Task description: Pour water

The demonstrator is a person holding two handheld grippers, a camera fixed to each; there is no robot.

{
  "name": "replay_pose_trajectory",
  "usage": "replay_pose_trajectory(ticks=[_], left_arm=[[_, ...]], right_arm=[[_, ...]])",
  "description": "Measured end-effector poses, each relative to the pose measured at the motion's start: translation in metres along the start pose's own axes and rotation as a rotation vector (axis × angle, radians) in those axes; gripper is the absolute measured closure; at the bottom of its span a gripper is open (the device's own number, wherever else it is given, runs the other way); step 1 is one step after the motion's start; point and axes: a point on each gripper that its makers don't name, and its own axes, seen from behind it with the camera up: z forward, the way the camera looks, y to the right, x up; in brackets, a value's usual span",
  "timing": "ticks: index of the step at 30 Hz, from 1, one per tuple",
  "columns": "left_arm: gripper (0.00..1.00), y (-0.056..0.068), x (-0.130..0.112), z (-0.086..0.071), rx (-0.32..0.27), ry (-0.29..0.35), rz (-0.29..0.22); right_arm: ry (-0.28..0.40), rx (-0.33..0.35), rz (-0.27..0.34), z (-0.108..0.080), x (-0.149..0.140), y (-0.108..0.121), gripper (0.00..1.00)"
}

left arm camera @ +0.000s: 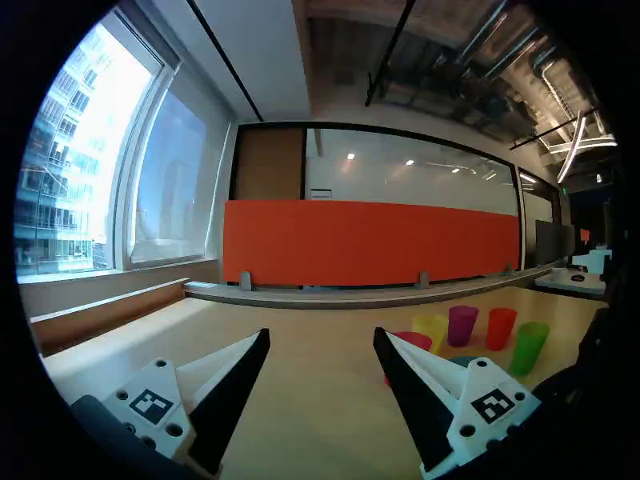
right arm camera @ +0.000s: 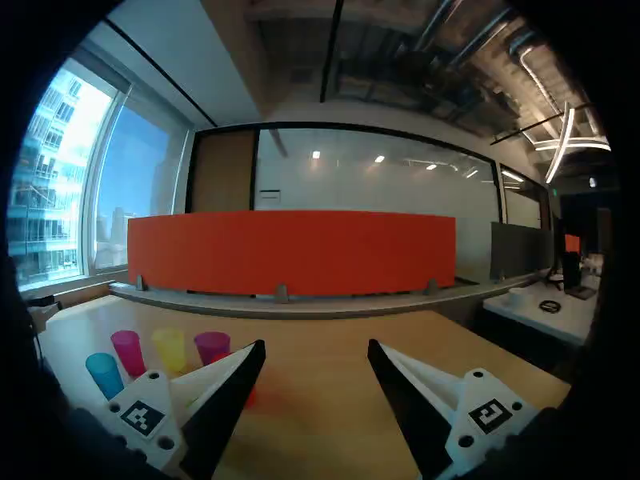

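Both views are riding low over the wooden table (left arm camera: 320, 384), facing the orange partition (left arm camera: 368, 240) well beyond, and are sharing the coloured cups (left arm camera: 462, 324), lying near on the right in the left gripper view and on the left in the right gripper view.

Pink cup (left arm camera: 416, 339) half behind left claw (left arm camera: 321, 333), teal cup (left arm camera: 464, 361) nearly hidden (rim only); red cup (right arm camera: 254, 394) blurred

No legible txt; small sign (left arm camera: 321, 194) on glass wall (left arm camera: 416, 172), maybe printed, too blurry.
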Motion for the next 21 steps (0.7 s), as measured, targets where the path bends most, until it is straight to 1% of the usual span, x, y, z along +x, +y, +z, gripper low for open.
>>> replay_pose_trajectory(ticks=[5,11,17,21], left_arm=[[0.04,-0.003,-0.001,-0.004,0.005,0.006,0.001],[0.04,-0.008,-0.009,-0.007,0.009,-0.001,-0.003],[0.04,-0.007,-0.012,-0.007,0.009,-0.006,0.022],[0.04,-0.005,-0.014,-0.007,0.005,-0.018,0.026]], right_arm=[[-0.006,-0.002,0.011,0.000,0.000,0.000,0.01],[-0.007,0.004,0.017,0.000,-0.001,-0.002,0.01],[-0.014,0.000,0.014,0.001,-0.004,-0.003,0.01],[-0.016,-0.002,0.012,0.000,-0.006,-0.002,0.01]])
